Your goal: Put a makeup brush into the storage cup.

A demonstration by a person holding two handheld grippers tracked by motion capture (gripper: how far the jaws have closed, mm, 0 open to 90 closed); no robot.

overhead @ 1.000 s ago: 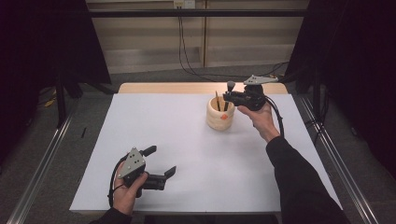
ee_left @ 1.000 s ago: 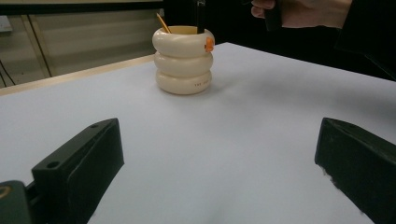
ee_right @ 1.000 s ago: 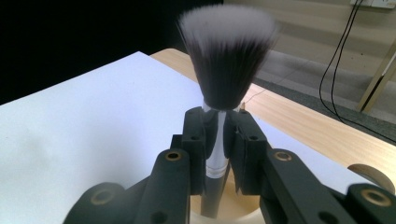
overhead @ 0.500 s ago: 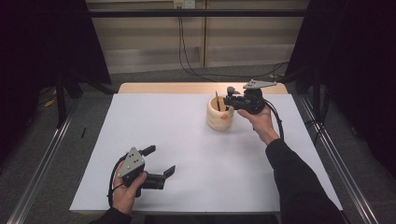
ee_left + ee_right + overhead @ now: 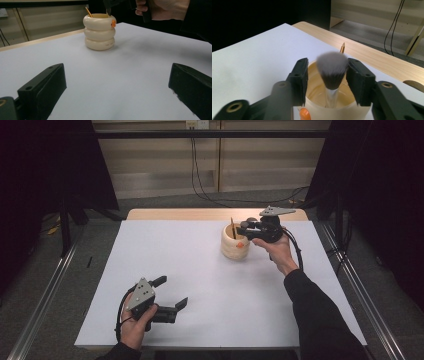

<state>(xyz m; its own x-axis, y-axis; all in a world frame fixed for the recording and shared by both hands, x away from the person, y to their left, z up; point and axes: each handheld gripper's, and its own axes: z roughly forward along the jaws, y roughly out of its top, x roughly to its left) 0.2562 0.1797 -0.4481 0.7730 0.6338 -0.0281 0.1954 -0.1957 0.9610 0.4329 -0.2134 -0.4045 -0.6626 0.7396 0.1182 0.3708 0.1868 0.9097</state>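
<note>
Brush (image 5: 332,71) standing bristles-up in the cream ringed holder (image 5: 235,242), toward 1 o'clock on the white table (image 5: 200,270).

Its grey, dark-rooted bristle head rises between the two black jaws of the right gripper (image 5: 327,75), which flank it closely with a little space at the left side; whether they pinch it I cannot tell. A thin wooden stick (image 5: 232,227) leans out of the holder at its 11 o'clock rim, and a small orange tab (image 5: 113,23) sits on the top ring. The right hand (image 5: 275,251) holds that gripper over the holder's 3 o'clock side. Down at 7 o'clock, well apart from the holder, the left gripper (image 5: 169,294) rests on the sheet in the left hand (image 5: 134,325), jaws spread wide with nothing between them.
</note>
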